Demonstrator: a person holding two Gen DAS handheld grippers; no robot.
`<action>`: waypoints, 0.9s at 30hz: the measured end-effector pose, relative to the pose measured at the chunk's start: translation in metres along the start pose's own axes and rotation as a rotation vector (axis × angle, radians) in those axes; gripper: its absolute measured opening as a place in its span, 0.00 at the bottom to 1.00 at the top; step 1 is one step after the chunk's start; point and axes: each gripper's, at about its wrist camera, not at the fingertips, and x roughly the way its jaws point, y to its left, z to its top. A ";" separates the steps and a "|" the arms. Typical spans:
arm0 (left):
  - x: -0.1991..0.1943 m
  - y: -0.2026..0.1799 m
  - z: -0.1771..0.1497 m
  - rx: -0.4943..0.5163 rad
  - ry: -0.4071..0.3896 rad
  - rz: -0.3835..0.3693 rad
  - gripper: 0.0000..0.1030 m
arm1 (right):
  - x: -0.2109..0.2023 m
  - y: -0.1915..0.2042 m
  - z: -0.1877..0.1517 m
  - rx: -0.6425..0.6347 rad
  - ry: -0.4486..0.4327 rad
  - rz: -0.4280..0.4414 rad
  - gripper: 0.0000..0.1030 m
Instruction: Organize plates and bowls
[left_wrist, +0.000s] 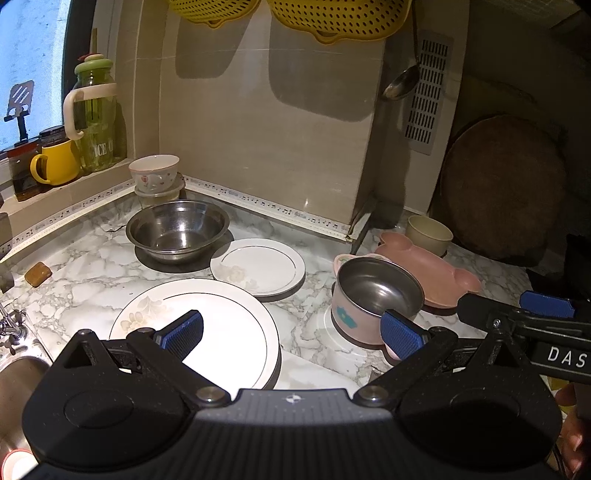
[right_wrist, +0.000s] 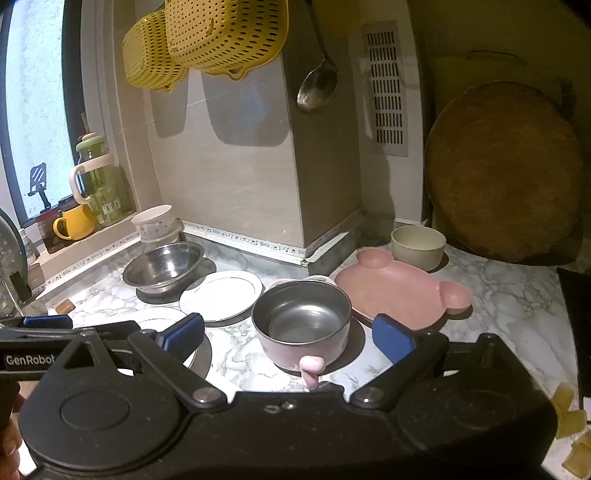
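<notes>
On the marble counter lie a large white plate, a small white plate and a steel bowl. A pink steel-lined handled bowl stands beside a pink bear-shaped plate and a beige bowl. A floral bowl sits stacked in the corner. My left gripper is open above the large plate's near edge. My right gripper is open, its fingers either side of the pink bowl, not touching it.
A sink lies at the left. The window sill holds a green jar and a yellow mug. Yellow colanders and a ladle hang above. A round wooden board leans at the right.
</notes>
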 end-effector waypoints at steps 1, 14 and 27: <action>0.002 0.000 0.001 -0.005 0.002 0.004 1.00 | 0.002 0.000 0.001 -0.004 0.001 0.003 0.95; 0.032 0.038 0.009 -0.108 0.043 0.125 1.00 | 0.057 0.015 0.007 -0.127 0.114 0.168 0.88; 0.085 0.137 -0.010 -0.211 0.223 0.305 0.86 | 0.164 0.073 -0.003 -0.252 0.350 0.323 0.66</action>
